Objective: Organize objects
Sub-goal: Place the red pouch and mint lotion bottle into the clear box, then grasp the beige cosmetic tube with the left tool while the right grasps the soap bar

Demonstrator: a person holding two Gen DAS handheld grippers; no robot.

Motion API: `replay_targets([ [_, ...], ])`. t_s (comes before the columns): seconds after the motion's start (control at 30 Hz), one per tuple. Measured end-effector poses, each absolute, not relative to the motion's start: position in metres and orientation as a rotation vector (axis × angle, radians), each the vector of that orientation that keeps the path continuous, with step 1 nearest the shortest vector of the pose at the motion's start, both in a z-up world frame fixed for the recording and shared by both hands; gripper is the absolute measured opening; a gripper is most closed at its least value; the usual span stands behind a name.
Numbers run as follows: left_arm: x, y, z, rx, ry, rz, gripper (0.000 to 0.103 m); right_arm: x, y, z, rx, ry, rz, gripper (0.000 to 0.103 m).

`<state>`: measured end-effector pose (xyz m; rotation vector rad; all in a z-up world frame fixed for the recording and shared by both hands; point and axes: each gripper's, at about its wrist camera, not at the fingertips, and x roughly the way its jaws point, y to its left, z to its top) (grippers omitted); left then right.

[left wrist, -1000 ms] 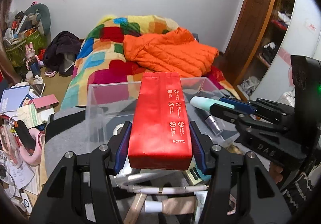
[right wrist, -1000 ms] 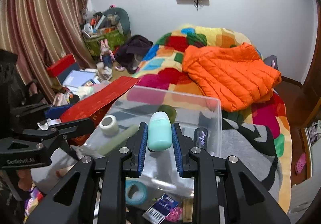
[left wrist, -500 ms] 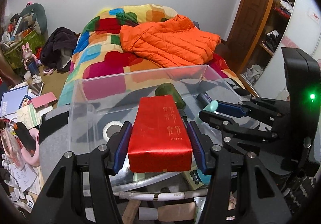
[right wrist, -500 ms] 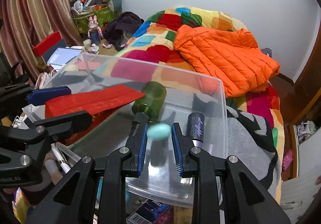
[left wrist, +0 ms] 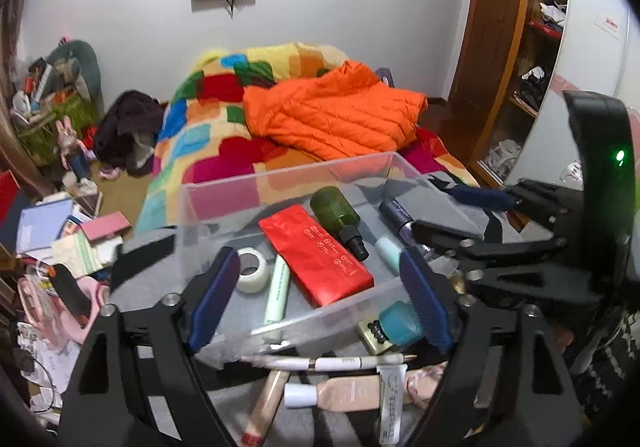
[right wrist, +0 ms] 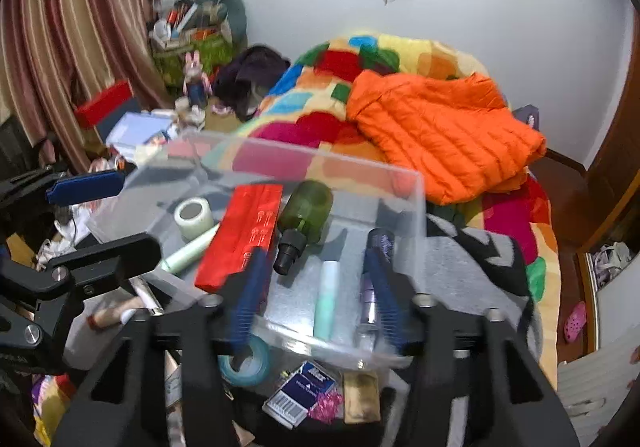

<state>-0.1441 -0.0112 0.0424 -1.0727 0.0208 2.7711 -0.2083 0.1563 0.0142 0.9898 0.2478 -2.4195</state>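
A clear plastic bin stands on a grey cloth in front of both grippers. In it lie a red box, a green bottle, a mint tube, a dark purple tube, a tape roll and a pale green tube. My left gripper hangs over the bin's near edge, its jaws opening and wide of the red box. My right gripper is also opening; the mint tube lies loose below, untouched by its pads.
In front of the bin lie a white pen, cosmetic tubes, a blue tape roll and a small blue box. Behind is a bed with a patchwork quilt and an orange jacket. Clutter covers the floor at the left.
Both grippers have opened and drawn back. The red box left my left jaws and the mint tube left my right jaws; both now lie in the bin.
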Motion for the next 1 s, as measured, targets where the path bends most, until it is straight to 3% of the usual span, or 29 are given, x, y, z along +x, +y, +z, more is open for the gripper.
replay_targets([
  [0.03, -0.14, -0.012, 0.044, -1.063, 0.026, 2.78, 0.095, -0.204, 0.162, 0.019, 0.97, 0.236, -2.434, 0.064],
  [0.23, -0.114, -0.024, 0.042, -1.055, 0.03, 2.817, 0.097, -0.184, 0.19, 0.031, 0.924, 0.203, -2.477, 0.075],
  [0.5, -0.085, -0.05, -0.001, -1.2, -0.002, 2.799, 0.097, -0.167, 0.226, 0.005, 0.994, 0.252, -2.533, 0.075],
  [0.8, -0.063, -0.071, -0.052, -1.352, -0.115, 2.769, 0.097, -0.161, 0.255, -0.044, 1.188, 0.11, -2.473, 0.075],
  [1.0, -0.073, -0.066, -0.056, -1.334, -0.064, 2.775, 0.064, -0.16, 0.241, -0.05, 1.177, 0.144, -2.438, 0.068],
])
